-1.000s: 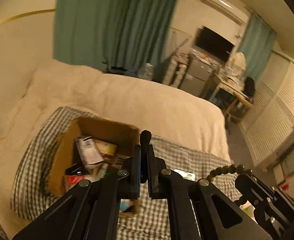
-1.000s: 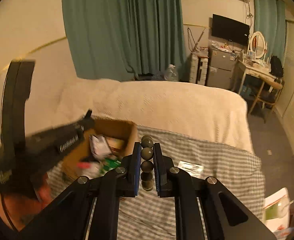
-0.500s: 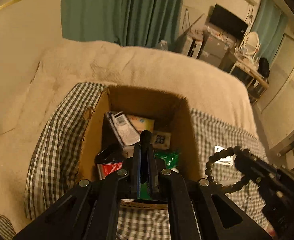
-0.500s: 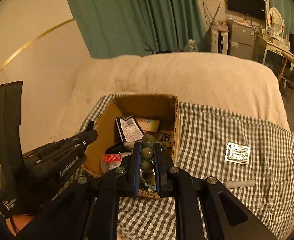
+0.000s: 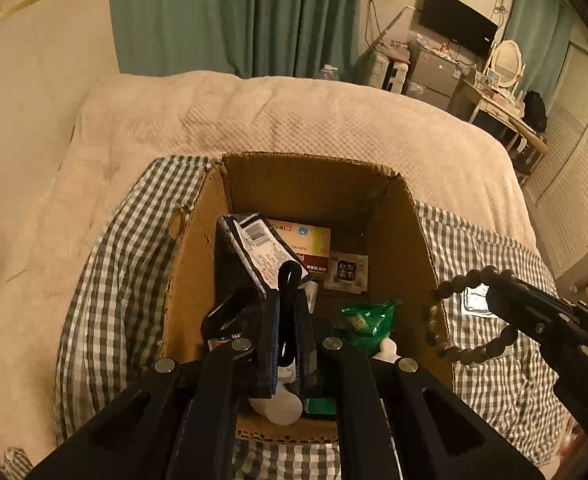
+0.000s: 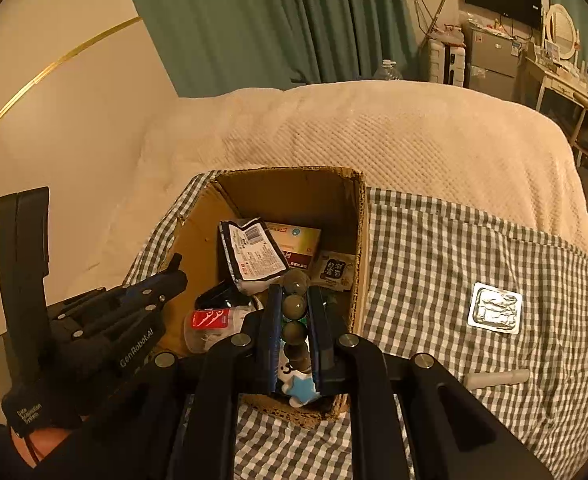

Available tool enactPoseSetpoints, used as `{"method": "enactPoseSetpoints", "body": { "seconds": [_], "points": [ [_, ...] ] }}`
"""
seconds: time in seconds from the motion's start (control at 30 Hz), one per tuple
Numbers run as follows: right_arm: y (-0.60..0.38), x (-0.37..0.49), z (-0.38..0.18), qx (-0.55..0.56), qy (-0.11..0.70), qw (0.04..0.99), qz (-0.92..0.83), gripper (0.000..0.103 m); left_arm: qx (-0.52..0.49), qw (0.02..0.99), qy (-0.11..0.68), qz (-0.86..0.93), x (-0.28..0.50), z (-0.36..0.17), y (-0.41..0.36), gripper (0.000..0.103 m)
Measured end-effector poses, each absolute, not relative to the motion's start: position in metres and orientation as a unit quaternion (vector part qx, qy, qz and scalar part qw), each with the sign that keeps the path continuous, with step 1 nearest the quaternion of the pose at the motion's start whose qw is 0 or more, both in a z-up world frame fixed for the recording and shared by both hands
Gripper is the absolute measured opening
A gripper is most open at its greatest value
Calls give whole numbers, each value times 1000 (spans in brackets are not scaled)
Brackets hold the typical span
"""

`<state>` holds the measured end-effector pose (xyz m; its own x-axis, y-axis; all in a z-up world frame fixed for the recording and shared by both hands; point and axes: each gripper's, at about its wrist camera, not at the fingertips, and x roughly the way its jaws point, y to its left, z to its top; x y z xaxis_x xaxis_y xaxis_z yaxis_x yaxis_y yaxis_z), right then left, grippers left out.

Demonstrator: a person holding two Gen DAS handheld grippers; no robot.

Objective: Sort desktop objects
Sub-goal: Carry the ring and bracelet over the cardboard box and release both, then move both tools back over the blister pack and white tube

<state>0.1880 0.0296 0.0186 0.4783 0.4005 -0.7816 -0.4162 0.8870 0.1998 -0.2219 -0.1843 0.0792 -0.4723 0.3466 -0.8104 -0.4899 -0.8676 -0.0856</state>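
An open cardboard box (image 5: 197, 248) (image 6: 360, 216) stands on a checked cloth and holds packets, a medicine carton and other small items. My left gripper (image 5: 287, 304) is shut on a black hair tie (image 5: 289, 274) and hangs over the box. It also shows in the right wrist view (image 6: 165, 280) at the box's left side. My right gripper (image 6: 294, 312) is shut on a brown bead bracelet (image 6: 295, 306) above the box's near right part. The bracelet (image 5: 446, 320) also shows hanging from the right gripper (image 5: 494, 292) at the box's right wall.
A silver blister pack (image 6: 494, 312) and a pale stick (image 6: 496, 379) lie on the checked cloth (image 6: 434, 256) right of the box. A cream blanket (image 6: 374, 136) covers the bed behind. Green curtains, a TV and a dressing table stand at the back.
Both grippers have moved from behind and beside the box to over it, tilting downward. The hair tie and the bracelet stay held.
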Motion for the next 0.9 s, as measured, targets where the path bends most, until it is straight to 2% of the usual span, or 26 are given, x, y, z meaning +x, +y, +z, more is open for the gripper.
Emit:
{"method": "enactPoseSetpoints", "body": {
  "seconds": [0.03,0.07,0.1,0.13,0.17,0.2,0.47,0.6,0.7,0.9],
  "points": [
    [29,188,18,-5,451,860,238,11,-449,244,83,856,-222,80,-184,7],
    [29,188,19,-1,449,861,239,12,-447,241,88,857,-221,81,-183,13],
    [29,188,19,4,448,861,240,19,-444,236,95,859,-220,82,-182,26],
    [28,188,20,7,448,861,243,24,-442,234,97,860,-221,82,-182,34],
    [27,187,23,10,445,862,243,33,-436,229,99,865,-220,85,-182,51],
    [25,185,25,11,440,865,241,35,-431,224,100,868,-218,87,-183,62],
    [0,173,49,6,420,879,226,35,-404,218,92,883,-201,114,-181,76],
    [-18,164,60,-8,410,887,212,35,-390,232,99,886,-185,129,-170,77],
    [-36,157,71,-16,401,893,203,35,-384,242,100,885,-171,138,-160,81],
    [-79,145,89,-26,386,904,182,36,-381,271,101,878,-141,147,-130,82]
  ]
}}
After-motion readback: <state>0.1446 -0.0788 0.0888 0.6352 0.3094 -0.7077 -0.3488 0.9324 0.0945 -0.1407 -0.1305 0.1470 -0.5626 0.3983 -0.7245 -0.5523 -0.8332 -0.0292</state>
